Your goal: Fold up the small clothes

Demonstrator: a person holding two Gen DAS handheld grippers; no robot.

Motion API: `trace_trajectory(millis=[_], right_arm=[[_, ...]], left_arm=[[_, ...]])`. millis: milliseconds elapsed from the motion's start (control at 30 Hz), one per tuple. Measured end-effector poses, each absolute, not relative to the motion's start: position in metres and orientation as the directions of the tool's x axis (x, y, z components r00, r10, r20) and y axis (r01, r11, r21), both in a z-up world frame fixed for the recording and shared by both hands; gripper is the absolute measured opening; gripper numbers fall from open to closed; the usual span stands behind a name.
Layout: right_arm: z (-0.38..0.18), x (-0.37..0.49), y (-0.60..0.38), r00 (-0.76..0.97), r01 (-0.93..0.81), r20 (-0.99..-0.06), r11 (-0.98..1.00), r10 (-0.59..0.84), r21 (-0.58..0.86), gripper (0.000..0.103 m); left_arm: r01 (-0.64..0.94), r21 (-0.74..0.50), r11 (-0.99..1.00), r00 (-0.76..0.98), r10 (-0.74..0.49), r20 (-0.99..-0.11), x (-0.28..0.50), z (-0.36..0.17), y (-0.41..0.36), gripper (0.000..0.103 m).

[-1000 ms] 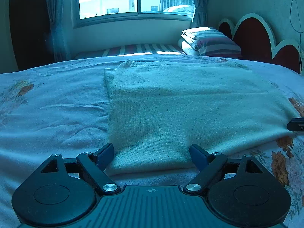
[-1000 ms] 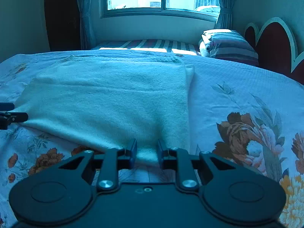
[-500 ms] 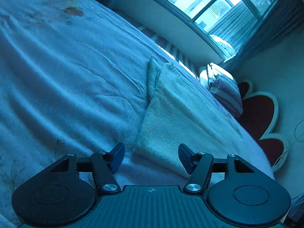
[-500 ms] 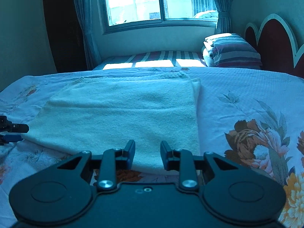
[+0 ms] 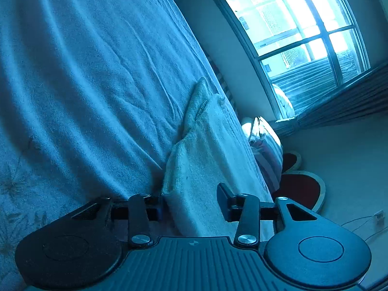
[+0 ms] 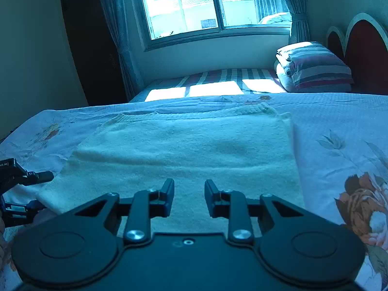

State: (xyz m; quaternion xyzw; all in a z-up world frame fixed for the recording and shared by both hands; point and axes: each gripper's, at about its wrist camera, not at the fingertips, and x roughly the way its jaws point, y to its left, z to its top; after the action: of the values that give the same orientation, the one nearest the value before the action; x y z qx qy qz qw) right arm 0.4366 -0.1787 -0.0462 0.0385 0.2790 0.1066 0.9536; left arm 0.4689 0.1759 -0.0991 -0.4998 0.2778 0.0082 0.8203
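Note:
A pale knit sweater (image 6: 194,152) lies folded flat on the floral bedspread (image 6: 339,126). My left gripper (image 5: 191,201) is rolled sideways and open, its fingers straddling the sweater's near left corner (image 5: 194,184). It also shows in the right wrist view (image 6: 21,189) at the sweater's left edge. My right gripper (image 6: 189,194) is open above the sweater's near edge, with fabric showing between its fingers.
Folded striped bedding (image 6: 315,68) is stacked at the far right by a red scalloped headboard (image 6: 363,48). A window (image 6: 206,4) with curtains is behind the bed. A striped sheet (image 6: 218,80) lies beyond the bedspread.
My left gripper has rolled further sideways and closed in on the sweater's left corner. My right gripper has opened a little wider and moved slightly forward over the near edge.

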Motion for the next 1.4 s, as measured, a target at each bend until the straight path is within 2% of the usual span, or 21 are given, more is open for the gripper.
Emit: trace_trajectory(millis=[33, 67, 167, 267, 400, 467, 533, 633, 800, 833, 867, 1000, 1400], right_arm=[[-0.047, 0.445, -0.175, 0.815, -0.192, -0.529, 0.972, 0.236, 0.138, 0.023], [-0.048, 0.455, -0.168, 0.808, -0.206, -0.533, 0.968, 0.249, 0.14, 0.019], [-0.052, 0.475, -0.154, 0.788, -0.245, -0.548, 0.959, 0.282, 0.142, 0.007], [-0.055, 0.487, -0.144, 0.769, -0.279, -0.557, 0.949, 0.314, 0.15, 0.002], [-0.057, 0.496, -0.133, 0.756, -0.319, -0.552, 0.934, 0.352, 0.159, 0.002], [-0.062, 0.501, -0.13, 0.742, -0.316, -0.575, 0.937, 0.344, 0.151, 0.002], [-0.067, 0.503, -0.131, 0.736, -0.311, -0.581, 0.936, 0.347, 0.166, 0.002], [-0.068, 0.5, -0.134, 0.739, -0.306, -0.572, 0.934, 0.356, 0.187, 0.003], [-0.068, 0.499, -0.135, 0.744, -0.297, -0.571, 0.937, 0.348, 0.184, 0.002], [-0.067, 0.499, -0.135, 0.748, -0.292, -0.566, 0.938, 0.347, 0.188, 0.002], [-0.066, 0.499, -0.136, 0.754, -0.29, -0.558, 0.938, 0.346, 0.191, 0.003], [-0.073, 0.506, -0.136, 0.737, -0.278, -0.586, 0.941, 0.338, 0.193, 0.001], [-0.08, 0.508, -0.14, 0.744, -0.226, -0.58, 0.942, 0.332, 0.249, 0.0]], left_arm=[[-0.292, -0.821, 0.491, 0.85, -0.26, -0.458, 0.472, -0.104, 0.176, 0.017], [-0.299, -0.826, 0.477, 0.852, -0.256, -0.456, 0.475, -0.108, 0.178, 0.008], [-0.278, -0.84, 0.466, 0.877, -0.235, -0.42, 0.474, -0.11, 0.177, 0.007], [-0.263, -0.845, 0.466, 0.889, -0.224, -0.401, 0.469, -0.112, 0.175, 0.007], [-0.263, -0.867, 0.423, 0.902, -0.211, -0.377, 0.459, -0.114, 0.174, 0.008], [-0.271, -0.872, 0.408, 0.898, -0.218, -0.382, 0.457, -0.116, 0.168, 0.022], [-0.27, -0.87, 0.412, 0.906, -0.197, -0.374, 0.456, -0.115, 0.162, 0.026], [-0.284, -0.872, 0.399, 0.918, -0.151, -0.368, 0.45, -0.117, 0.155, 0.026], [-0.31, -0.896, 0.317, 0.924, -0.123, -0.363, 0.467, -0.123, 0.16, 0.024], [-0.308, -0.893, 0.328, 0.921, -0.132, -0.366, 0.47, -0.124, 0.16, 0.019], [-0.31, -0.891, 0.332, 0.918, -0.141, -0.372, 0.474, -0.124, 0.16, 0.006], [-0.308, -0.885, 0.349, 0.918, -0.134, -0.373, 0.48, -0.121, 0.162, 0.006], [-0.262, -0.85, 0.458, 0.92, -0.148, -0.363, 0.481, -0.102, 0.166, 0.006]])
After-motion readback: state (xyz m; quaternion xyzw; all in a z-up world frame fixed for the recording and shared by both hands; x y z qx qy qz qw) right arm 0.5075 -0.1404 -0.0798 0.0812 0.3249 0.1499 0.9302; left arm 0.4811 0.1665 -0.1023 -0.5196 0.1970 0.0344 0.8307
